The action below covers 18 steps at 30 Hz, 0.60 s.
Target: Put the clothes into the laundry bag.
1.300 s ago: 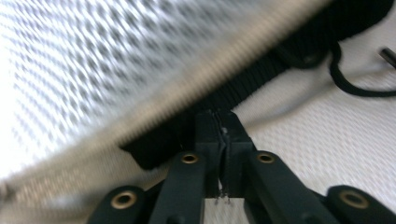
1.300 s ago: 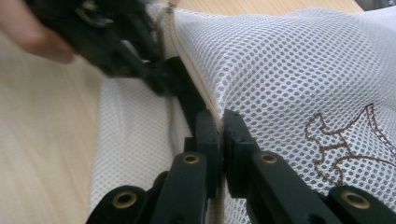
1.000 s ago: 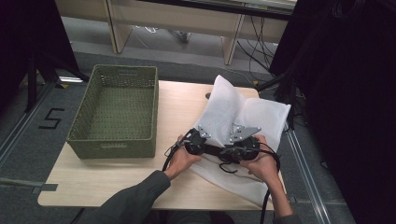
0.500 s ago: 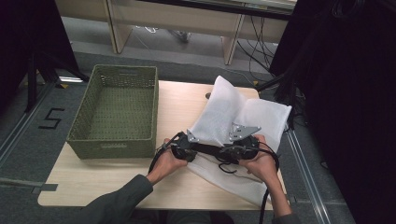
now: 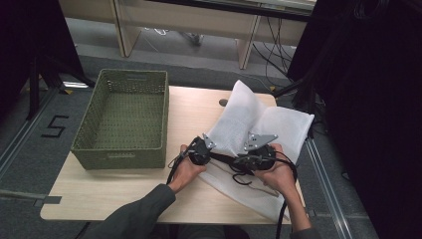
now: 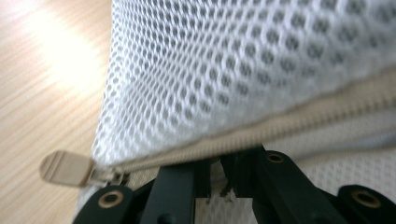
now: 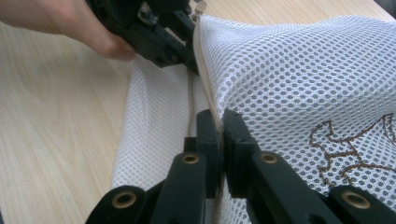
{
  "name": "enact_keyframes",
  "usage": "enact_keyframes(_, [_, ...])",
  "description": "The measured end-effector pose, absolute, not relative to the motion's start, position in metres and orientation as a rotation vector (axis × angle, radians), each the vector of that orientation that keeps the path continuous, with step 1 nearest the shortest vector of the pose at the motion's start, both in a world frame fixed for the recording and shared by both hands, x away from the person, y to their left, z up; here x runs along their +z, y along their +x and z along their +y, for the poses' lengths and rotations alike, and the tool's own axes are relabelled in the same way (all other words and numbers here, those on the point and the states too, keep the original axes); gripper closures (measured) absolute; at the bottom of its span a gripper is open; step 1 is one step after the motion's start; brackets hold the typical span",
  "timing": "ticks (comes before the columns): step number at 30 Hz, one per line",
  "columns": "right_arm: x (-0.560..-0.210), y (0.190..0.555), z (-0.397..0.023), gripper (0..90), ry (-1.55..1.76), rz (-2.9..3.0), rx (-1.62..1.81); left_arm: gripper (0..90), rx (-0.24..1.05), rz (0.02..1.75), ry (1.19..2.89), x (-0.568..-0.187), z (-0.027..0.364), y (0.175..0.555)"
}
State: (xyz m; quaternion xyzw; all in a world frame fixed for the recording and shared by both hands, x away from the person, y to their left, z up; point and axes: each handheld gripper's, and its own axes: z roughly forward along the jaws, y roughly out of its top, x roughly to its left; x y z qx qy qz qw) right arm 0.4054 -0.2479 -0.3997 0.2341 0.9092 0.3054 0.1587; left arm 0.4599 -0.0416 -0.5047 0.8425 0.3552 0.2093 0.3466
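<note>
Pale wooden table (image 5: 129, 194) on grey floor, dark room beyond, with a green woven basket (image 5: 124, 119) at left and, right of it, a white mesh bag (image 5: 268, 124) lying near the front edge. Left gripper (image 5: 201, 149), back by the bag's zipper (image 6: 261, 133) after straying left, jaws just closing on that edge; right gripper (image 7: 219, 126) clenched on the zipper seam, unmoved.

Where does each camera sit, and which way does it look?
High view: above the table, looking forward and down; forearms, both hands, left gripper, right gripper, mesh bag, basket.
Left gripper view: along its jaws, at the bag's zipper.
Right gripper view: along its jaws, shut on the zipper edge; left hand beyond.
Shared: the bag.
</note>
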Motion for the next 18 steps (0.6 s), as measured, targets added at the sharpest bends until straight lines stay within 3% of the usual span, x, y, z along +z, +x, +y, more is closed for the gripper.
enact_keyframes(8, [-0.402, 0.406, -0.249, 87.3, 0.68, 2.606, 0.882, 80.6, 0.53, 0.944, 2.148, -0.507, -0.046, 0.468])
enact_keyframes(18, [-0.404, 0.409, -0.255, 86.5, 0.732, 2.585, 0.907, 57.7, 0.414, 0.843, 2.181, -0.485, -0.035, 0.43])
